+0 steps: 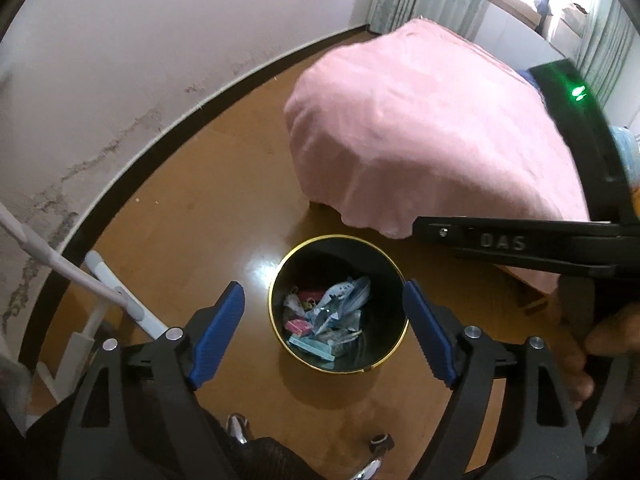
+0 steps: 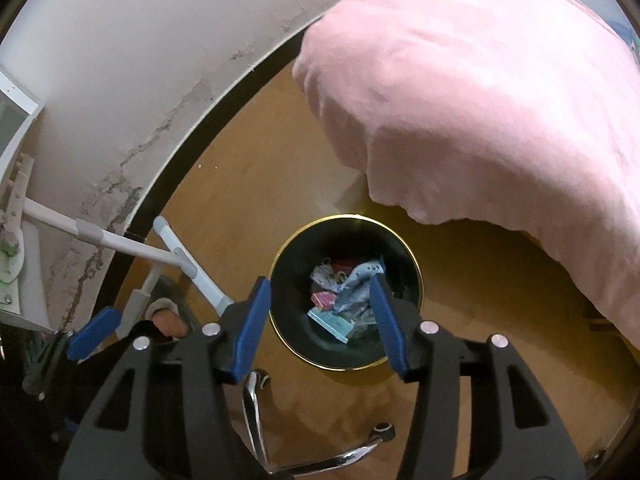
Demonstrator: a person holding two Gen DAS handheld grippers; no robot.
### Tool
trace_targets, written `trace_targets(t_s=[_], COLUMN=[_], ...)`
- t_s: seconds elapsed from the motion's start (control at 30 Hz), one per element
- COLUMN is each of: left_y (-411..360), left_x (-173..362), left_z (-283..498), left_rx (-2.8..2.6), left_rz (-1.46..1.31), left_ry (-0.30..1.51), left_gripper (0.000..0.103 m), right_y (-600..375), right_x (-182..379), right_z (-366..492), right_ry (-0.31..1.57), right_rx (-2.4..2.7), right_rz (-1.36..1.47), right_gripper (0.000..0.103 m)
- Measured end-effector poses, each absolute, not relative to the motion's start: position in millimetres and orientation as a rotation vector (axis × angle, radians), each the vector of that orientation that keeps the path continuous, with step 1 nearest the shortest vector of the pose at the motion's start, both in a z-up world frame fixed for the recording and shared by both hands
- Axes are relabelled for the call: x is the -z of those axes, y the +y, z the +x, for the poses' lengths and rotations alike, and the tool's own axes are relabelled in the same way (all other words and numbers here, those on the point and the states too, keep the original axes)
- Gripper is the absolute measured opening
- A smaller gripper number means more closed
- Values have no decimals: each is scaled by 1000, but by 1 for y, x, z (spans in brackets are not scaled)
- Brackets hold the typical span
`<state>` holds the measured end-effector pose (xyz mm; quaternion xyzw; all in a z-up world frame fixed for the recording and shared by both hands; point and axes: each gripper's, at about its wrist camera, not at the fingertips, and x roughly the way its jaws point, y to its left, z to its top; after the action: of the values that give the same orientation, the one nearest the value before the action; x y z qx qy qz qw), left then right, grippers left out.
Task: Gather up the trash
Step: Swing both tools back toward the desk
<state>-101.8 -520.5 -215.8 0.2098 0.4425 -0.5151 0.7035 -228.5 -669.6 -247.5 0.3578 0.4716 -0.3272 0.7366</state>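
— Two grippers above one bin, right? Any writing?
— Only "DAS", raised on the black body of the right gripper (image 1: 520, 242) where it crosses the left wrist view. Print on the wrappers is too small to read.
— Where is the trash?
— Inside the round black trash bin (image 1: 380, 356) with a gold rim, standing upright on the wooden floor (image 2: 248, 200), mouth up, just beside the pink bedspread (image 2: 500, 100). It holds crumpled pale-blue wrappers (image 1: 340, 300), a small pink packet (image 1: 298, 326) and a flat teal box (image 2: 330, 322) whose long axis lies slanted across the bottom.
— And the grippers?
— The left gripper (image 1: 324, 332) has its blue pads spread wide, nothing between them, the bin framed in the gap. The right gripper (image 2: 320, 324) likewise stands open and empty over the bin.
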Motion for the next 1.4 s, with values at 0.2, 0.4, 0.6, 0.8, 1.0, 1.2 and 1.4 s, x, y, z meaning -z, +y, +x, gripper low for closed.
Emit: trace_targets(t_s=[0.2, 0.4, 0.6, 0.8, 1.0, 1.2, 1.4], left_y=[-487, -429, -340, -228, -94, -6, 3], left_x=[156, 85, 34, 4, -5, 1, 29], left_z=[-104, -95, -56, -3, 67, 112, 150], left_rx=[1102, 1000, 838, 636, 352, 183, 193], left_rz=[459, 460, 390, 371, 251, 172, 94], left_ry=[871, 785, 799, 776, 814, 853, 940], left_gripper=[88, 92, 92, 92, 92, 92, 92], right_y=[-653, -613, -534, -450, -371, -312, -268], right_x=[206, 139, 59, 24, 19, 37, 65], right_z=[-218, -198, -156, -82, 14, 115, 204], right_ry=[986, 879, 735, 733, 786, 865, 939], right_rx=[736, 662, 458, 203, -13, -119, -140], right_rz=[658, 536, 407, 291, 191, 147, 67], right_gripper=[51, 61, 71, 74, 74, 74, 74])
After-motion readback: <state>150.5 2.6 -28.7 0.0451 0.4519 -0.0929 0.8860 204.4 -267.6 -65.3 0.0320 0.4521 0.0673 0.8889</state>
